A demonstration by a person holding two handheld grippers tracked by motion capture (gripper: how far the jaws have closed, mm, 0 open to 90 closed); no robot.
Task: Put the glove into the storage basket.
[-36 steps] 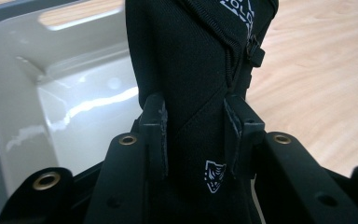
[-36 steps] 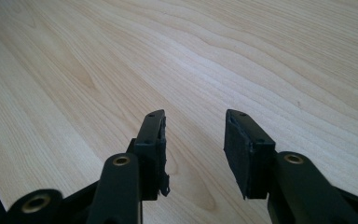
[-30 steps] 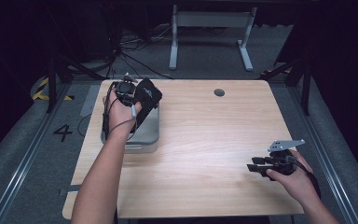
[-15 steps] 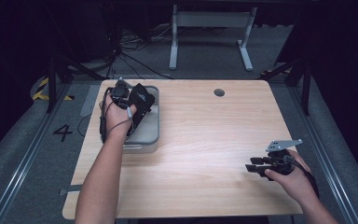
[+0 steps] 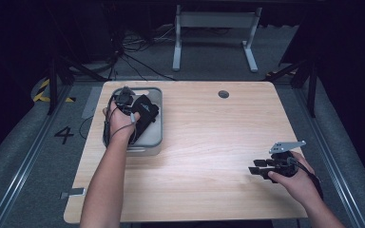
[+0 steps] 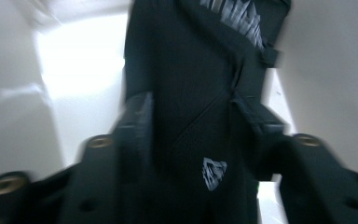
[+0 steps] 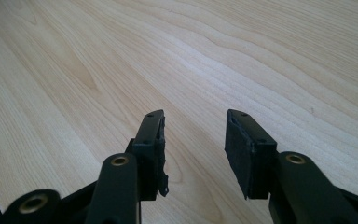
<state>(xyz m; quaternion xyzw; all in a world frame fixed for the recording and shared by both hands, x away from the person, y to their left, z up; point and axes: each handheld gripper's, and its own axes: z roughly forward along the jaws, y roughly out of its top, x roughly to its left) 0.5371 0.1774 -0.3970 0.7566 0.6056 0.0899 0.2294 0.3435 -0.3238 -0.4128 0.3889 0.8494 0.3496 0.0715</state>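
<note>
Pale wood formed the table (image 5: 209, 142), with a grey bin (image 5: 156, 137) at its left side. Inside that bin lay a black pouch (image 6: 191, 93), printed with small white logos, and the left gripper (image 5: 126, 102) had sunk into the bin with it. Its jaws had just been opening; the pouch sat between them, apparently no longer pinched. To finish the drop cleanly, the jaws should probably spread fully and lift straight up, so the fabric would not snag. Well apart from the bin, near the table's right edge, the right gripper (image 7: 193, 154) rested open and empty.
</note>
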